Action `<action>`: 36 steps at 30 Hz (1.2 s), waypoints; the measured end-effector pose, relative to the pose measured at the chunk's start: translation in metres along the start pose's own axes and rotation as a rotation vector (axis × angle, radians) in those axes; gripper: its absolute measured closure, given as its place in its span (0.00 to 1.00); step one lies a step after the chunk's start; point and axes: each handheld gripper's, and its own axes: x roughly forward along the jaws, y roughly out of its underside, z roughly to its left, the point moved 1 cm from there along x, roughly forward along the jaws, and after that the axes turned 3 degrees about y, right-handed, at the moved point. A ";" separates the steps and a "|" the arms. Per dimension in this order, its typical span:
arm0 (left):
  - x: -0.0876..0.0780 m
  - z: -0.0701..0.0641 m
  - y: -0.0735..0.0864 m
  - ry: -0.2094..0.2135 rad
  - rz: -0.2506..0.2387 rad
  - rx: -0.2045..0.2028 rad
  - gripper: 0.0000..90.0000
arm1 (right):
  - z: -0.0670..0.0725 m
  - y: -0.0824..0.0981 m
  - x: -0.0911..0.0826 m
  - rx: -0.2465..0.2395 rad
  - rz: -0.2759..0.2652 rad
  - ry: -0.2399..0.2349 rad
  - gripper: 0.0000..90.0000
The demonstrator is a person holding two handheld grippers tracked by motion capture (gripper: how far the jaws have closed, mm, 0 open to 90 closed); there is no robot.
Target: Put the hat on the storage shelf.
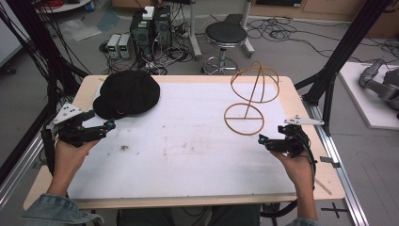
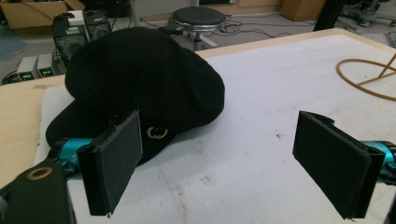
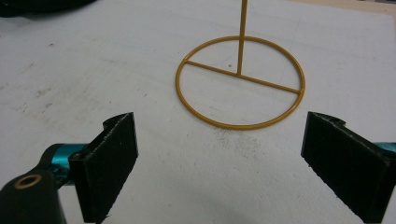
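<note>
i take the black cap (image 1: 126,93) as the thing in hand: it lies on the white mat at the far left corner of the bench (image 1: 301,101), just beyond my left claw (image 1: 111,125), well apart from the gold wire hat stand (image 1: 254,94) over on the right. it looks like soft, light cloth, so i expect it to sag and fold rather than keep its dome if i lift it by the crown. the brim looks the stiffer part, and that is where i would pinch it; in the left claw view the brim's edge with the small gold emblem (image 2: 157,133) sits right beside the near pad. felt pads on cloth should not slip much.

the cap's long axis runs from the puffy crown at the far side to the brim at the near side, so the brim points toward me and slightly left of the stand.

my left claw stands wide, holding nothing. my right claw (image 1: 261,140) is wide too, empty, just short of the stand's ring base (image 3: 240,81), which is thin rigid wire and probably tips easily.
</note>
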 end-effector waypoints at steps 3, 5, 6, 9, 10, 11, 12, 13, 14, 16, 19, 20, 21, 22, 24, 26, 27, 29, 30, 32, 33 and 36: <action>0.001 0.002 -0.012 -0.001 0.006 0.015 0.18 | 0.001 0.000 0.000 -0.013 -0.001 -0.001 0.12; 0.003 0.004 -0.020 -0.008 0.007 0.020 0.18 | 0.001 0.000 0.000 -0.014 0.000 0.000 0.12; 0.006 0.006 -0.028 -0.009 0.011 0.023 0.18 | 0.002 0.000 0.001 -0.013 0.002 0.000 0.12; 0.009 0.008 -0.035 -0.011 0.009 0.024 0.17 | 0.003 0.000 0.001 -0.011 0.005 -0.002 0.12; 0.010 0.009 -0.039 -0.015 0.007 0.025 0.17 | 0.003 0.000 0.001 -0.016 0.003 -0.002 0.12; 0.011 0.009 -0.043 -0.018 0.003 0.024 0.17 | 0.004 0.000 0.001 -0.019 0.004 -0.004 0.12; 0.014 0.011 -0.050 -0.025 -0.002 0.023 0.17 | 0.004 0.000 0.001 -0.016 0.004 -0.005 0.12; 0.014 0.011 -0.050 -0.025 -0.002 0.023 0.17 | 0.004 0.000 0.002 -0.024 0.004 -0.006 0.12; 0.015 0.012 -0.052 -0.029 -0.002 0.024 0.17 | 0.004 0.000 0.002 -0.024 0.004 -0.006 0.12; 0.018 0.014 -0.060 -0.028 -0.005 0.025 0.17 | 0.005 0.000 0.003 -0.025 0.010 -0.009 0.12; 0.022 0.016 -0.068 -0.028 -0.014 0.025 0.18 | 0.005 0.001 0.003 -0.030 0.012 -0.011 0.12; 0.023 0.017 -0.071 -0.024 -0.016 0.022 0.18 | 0.005 0.001 0.003 -0.030 0.012 -0.011 0.12; 0.025 0.018 -0.074 -0.018 -0.013 0.023 0.18 | 0.005 0.003 0.003 -0.029 0.011 -0.008 0.12; 0.026 0.018 -0.077 -0.019 -0.014 0.028 0.18 | 0.004 0.003 0.002 -0.028 0.013 -0.010 0.12; 0.029 0.019 -0.083 -0.013 -0.025 0.028 0.18 | 0.004 0.004 0.000 -0.027 0.012 -0.005 0.12; 0.034 0.019 -0.089 -0.019 -0.021 0.040 0.18 | 0.003 0.005 0.000 -0.026 0.009 -0.002 0.12; 0.036 0.020 -0.092 -0.023 -0.020 0.050 0.18 | 0.003 0.005 -0.001 -0.021 0.010 -0.002 0.12; 0.041 0.021 -0.096 -0.030 -0.027 0.060 0.18 | 0.003 0.007 -0.003 -0.024 0.009 0.000 0.12; 0.044 0.021 -0.099 -0.029 -0.034 0.061 0.18 | 0.003 0.007 -0.003 -0.022 0.011 0.001 0.12; 0.050 0.023 -0.103 -0.030 -0.043 0.066 0.18 | 0.004 0.008 -0.004 -0.023 0.011 0.002 0.12; 0.053 0.023 -0.105 -0.032 -0.045 0.068 0.18 | 0.005 0.008 -0.005 -0.024 0.013 0.000 0.12; 0.065 0.024 -0.111 -0.042 -0.047 0.079 0.18 | 0.008 0.010 -0.004 -0.032 0.011 -0.011 0.12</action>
